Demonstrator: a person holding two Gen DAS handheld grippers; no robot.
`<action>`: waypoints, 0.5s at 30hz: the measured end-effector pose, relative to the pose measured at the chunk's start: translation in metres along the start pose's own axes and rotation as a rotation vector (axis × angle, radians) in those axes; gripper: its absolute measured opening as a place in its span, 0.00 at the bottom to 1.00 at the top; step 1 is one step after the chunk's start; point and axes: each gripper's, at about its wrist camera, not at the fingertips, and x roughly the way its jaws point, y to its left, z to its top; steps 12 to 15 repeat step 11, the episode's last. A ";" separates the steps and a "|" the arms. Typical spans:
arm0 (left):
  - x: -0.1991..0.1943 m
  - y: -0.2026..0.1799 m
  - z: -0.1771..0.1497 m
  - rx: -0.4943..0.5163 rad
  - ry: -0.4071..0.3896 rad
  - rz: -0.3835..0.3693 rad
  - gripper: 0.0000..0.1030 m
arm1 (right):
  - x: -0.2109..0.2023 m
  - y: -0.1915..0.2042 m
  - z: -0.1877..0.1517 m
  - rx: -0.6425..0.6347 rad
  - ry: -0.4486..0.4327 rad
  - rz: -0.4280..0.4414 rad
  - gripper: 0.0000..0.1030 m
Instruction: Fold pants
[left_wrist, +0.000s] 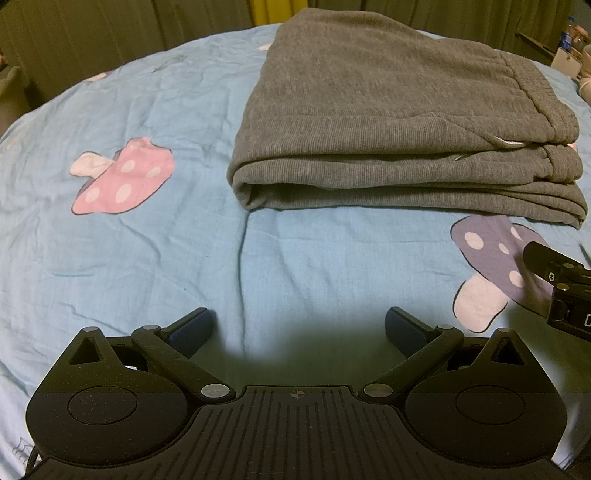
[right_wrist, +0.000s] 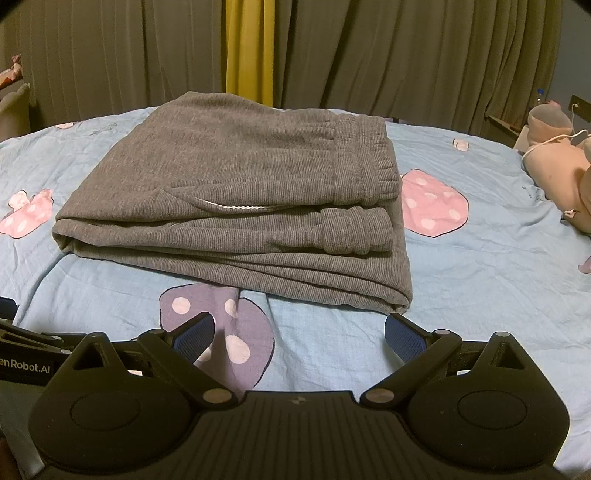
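Both grippers, left gripper (left_wrist: 299, 328) and right gripper (right_wrist: 299, 332), are hovering with jaws spread and empty just short of the grey sweatpants (right_wrist: 236, 199), which are lying folded in a compact stack on the mushroom-print bedsheet (left_wrist: 147, 240), so folding is looking essentially finished

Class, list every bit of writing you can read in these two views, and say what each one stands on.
"enRobot.AI": white print, cut off at the frame edge, on the left tool's body in the right wrist view.
"D": one cut-off white letter on the right tool's body in the left wrist view.
Bottle label: too small to read.
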 end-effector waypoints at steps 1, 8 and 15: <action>0.000 0.000 0.000 -0.001 0.000 0.000 1.00 | 0.000 0.000 0.000 0.000 0.000 0.000 0.96; 0.000 0.000 0.000 0.001 -0.001 0.001 1.00 | 0.000 0.000 0.000 -0.002 -0.003 -0.003 0.96; 0.000 -0.001 0.000 0.008 -0.004 0.006 1.00 | 0.000 0.000 -0.001 -0.004 -0.001 -0.004 0.96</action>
